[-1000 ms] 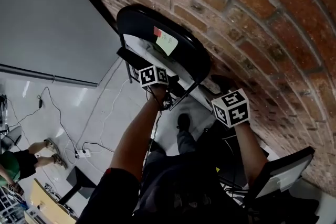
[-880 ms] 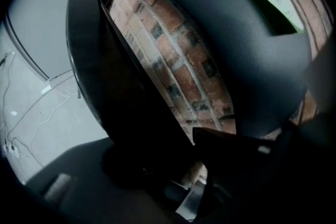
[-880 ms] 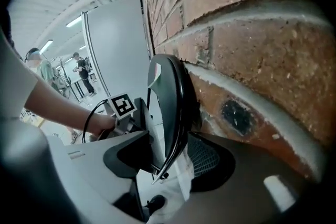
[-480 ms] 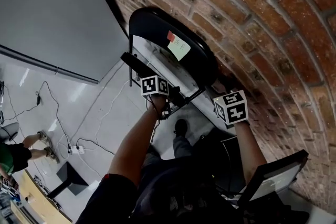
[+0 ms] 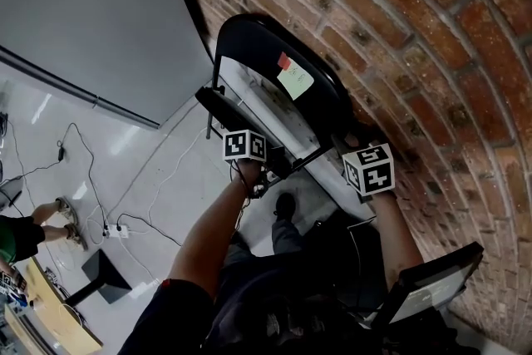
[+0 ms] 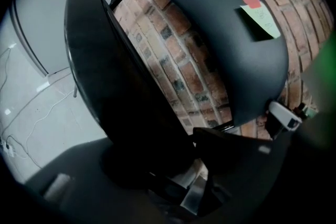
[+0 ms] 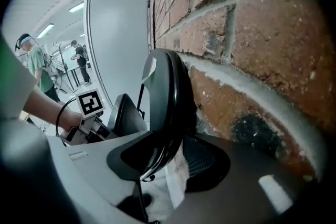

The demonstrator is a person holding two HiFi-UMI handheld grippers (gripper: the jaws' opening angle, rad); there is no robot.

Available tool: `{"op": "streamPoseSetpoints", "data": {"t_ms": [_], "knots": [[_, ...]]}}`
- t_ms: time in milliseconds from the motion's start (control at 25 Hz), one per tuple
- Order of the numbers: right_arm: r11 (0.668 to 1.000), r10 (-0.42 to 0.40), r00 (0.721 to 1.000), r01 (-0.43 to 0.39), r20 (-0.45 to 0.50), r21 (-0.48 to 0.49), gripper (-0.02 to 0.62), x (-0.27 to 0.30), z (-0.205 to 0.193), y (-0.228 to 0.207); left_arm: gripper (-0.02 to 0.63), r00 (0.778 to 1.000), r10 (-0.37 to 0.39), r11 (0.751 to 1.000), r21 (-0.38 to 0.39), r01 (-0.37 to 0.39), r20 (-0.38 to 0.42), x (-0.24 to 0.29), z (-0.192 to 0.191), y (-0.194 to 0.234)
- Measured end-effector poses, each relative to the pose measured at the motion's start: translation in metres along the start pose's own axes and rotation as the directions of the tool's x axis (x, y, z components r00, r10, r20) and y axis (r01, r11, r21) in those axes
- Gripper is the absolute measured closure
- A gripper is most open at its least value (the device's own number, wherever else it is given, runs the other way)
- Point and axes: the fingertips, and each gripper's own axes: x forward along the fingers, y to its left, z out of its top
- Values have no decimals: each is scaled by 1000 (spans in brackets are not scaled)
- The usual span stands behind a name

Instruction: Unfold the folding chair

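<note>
Chair [image 5: 274,87]: partly open, against brick wall [image 5: 416,29].
Left claw [image 6: 194,155]: clamped on seat [image 6: 115,86] edge.
Right claw [image 7: 168,160]: just closing around backrest [image 7: 168,97], not yet pressing.
Risk: loose right hold lets backrest slip, chair tips.

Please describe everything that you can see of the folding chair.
The folding chair is black, seemingly plastic on thin metal tubes, standing close to the brick wall. Its rounded backrest carries a pale green note under a red tab. The seat is tilted up, apart from the backrest. The left gripper clamps the seat's edge; the right gripper, jaws just closing, straddles the backrest's edge.
</note>
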Motion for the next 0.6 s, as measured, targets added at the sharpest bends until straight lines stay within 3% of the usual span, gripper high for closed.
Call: {"op": "streamPoseSetpoints", "data": {"t_ms": [600], "knots": [[1000,8,1000,-8,-5,12,425,2,-2,-2,324,999,-20,1000,4,20,26,-4,-4,5]]}}
